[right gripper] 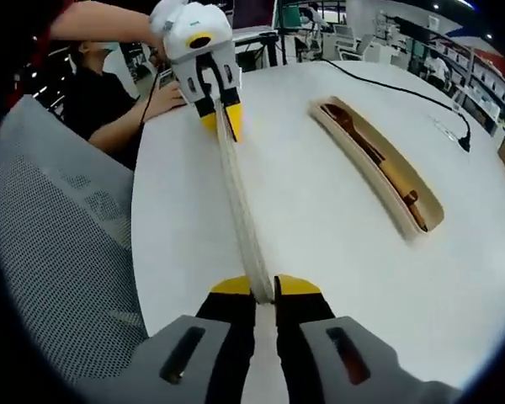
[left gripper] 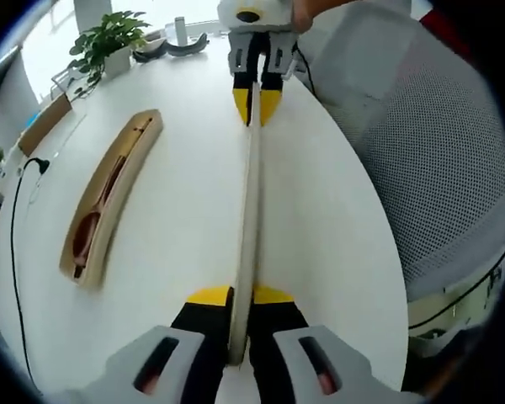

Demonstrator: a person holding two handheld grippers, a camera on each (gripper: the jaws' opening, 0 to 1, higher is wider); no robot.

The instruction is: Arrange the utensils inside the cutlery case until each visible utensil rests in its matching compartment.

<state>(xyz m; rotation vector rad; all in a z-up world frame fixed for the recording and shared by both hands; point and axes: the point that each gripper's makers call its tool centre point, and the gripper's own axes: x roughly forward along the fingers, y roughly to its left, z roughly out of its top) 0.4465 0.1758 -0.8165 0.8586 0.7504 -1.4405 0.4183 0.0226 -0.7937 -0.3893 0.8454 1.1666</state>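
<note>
both the left hand-held gripper (left gripper: 241, 296) and right hand-held gripper (right gripper: 265, 286) clench opposite ends of a long pale lid (left gripper: 250, 219) above the white tabletop (left gripper: 177, 252); the open cutlery case (left gripper: 109, 189) lies beside it.

Bare surface (left gripper: 185, 219) lies open between case (left gripper: 109, 198) and lid (left gripper: 248, 219); at 3 o'clock a mesh chair (left gripper: 438, 168) crowds the edge; plant (left gripper: 109, 42) at 11.

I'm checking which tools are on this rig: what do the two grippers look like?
Both match. The left gripper and right gripper have black jaws with yellow tips and grey mounts with dark slots. From the front, each shows a white housing with a yellow-ringed round part. A dark cable runs beside the right one. A red sleeve edge shows behind the left.
</note>
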